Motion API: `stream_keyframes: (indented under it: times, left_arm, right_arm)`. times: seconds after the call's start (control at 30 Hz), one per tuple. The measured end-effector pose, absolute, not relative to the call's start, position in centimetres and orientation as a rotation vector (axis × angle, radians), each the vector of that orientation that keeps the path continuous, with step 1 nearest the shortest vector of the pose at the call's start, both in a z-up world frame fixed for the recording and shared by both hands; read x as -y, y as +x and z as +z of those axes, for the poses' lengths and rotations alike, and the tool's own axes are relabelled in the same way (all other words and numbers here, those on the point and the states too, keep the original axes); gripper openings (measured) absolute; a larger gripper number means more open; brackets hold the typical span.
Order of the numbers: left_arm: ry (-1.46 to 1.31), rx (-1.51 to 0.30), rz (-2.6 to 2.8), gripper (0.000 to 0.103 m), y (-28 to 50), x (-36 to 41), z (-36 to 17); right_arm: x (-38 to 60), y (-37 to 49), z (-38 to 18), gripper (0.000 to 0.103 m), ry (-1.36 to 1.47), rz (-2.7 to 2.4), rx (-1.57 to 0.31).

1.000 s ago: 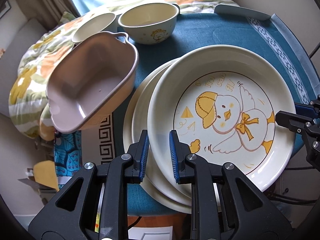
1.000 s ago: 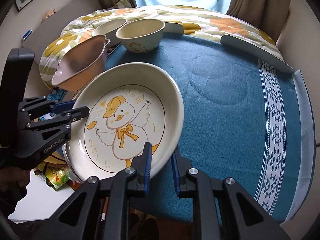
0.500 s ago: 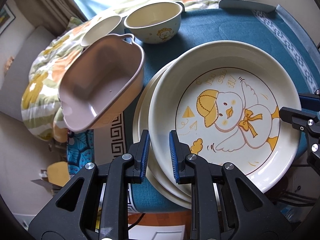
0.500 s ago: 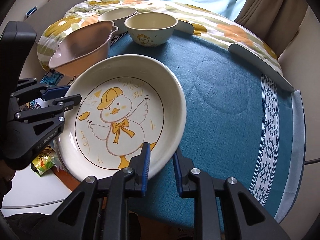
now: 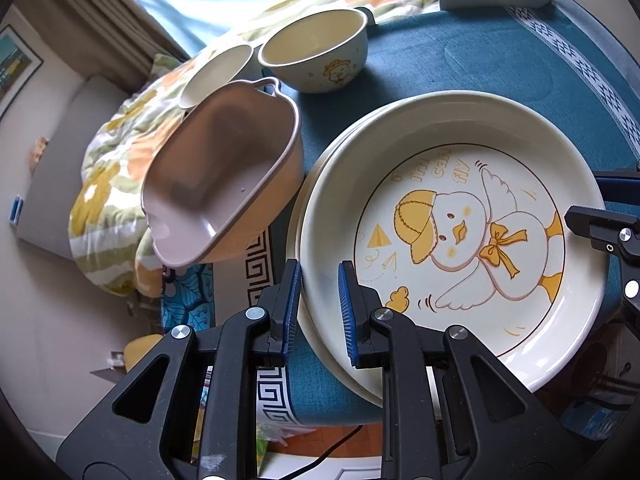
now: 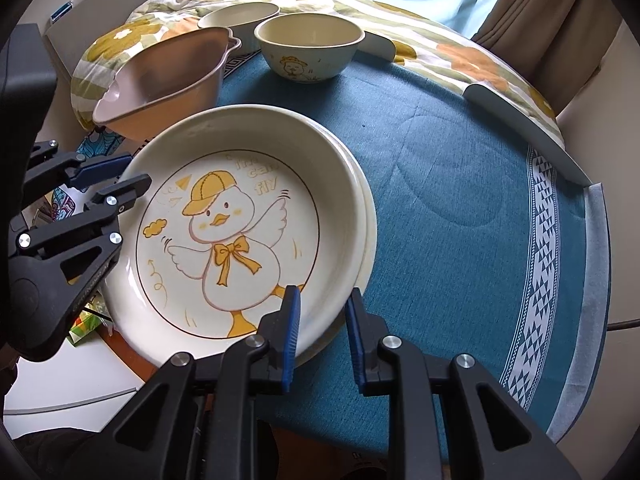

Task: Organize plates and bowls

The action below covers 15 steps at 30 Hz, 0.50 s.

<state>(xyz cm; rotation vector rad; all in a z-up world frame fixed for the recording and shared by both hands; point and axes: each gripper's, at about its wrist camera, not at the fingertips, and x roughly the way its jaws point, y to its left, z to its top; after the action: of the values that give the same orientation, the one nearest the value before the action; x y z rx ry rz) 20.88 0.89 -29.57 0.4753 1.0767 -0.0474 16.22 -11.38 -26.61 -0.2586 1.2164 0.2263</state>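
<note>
Duck plate [image 5: 452, 236] sits atop plate stack [image 6: 366, 236] at tabletop [image 6: 460, 184] near edge, nested for tidy pile. Left tool [image 5: 318, 300] and right tool [image 6: 322, 326] straddle opposite rims, both parted, gripping nothing; likely just releasing. Pink dish [image 5: 224, 184], duck bowl [image 6: 308, 50], plain bowl [image 6: 238, 18] grouped behind, unstacked.

Crockery on the table, counted

There were two stacked plates [image 5: 460, 240], two cream round bowls [image 5: 316, 54] and [image 5: 218, 74], and one pinkish-beige handled dish [image 5: 220, 184]; two grippers were in view.
</note>
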Motion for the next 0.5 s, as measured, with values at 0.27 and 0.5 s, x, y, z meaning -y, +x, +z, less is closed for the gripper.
stream_keyframes:
  times: [0.27, 0.5]
  left_arm:
    - [0.416, -1.099, -0.054, 0.017, 21.3, -1.4, -29.0]
    - [0.291, -1.054, -0.051, 0.086, 21.2, -2.4, -24.7]
  right_arm:
    - [12.4, 16.2, -26.3, 0.021, -0.197, 0.236, -1.21]
    - [15.1, 16.9, -22.9, 0.021, 0.0, 0.291, -1.146]
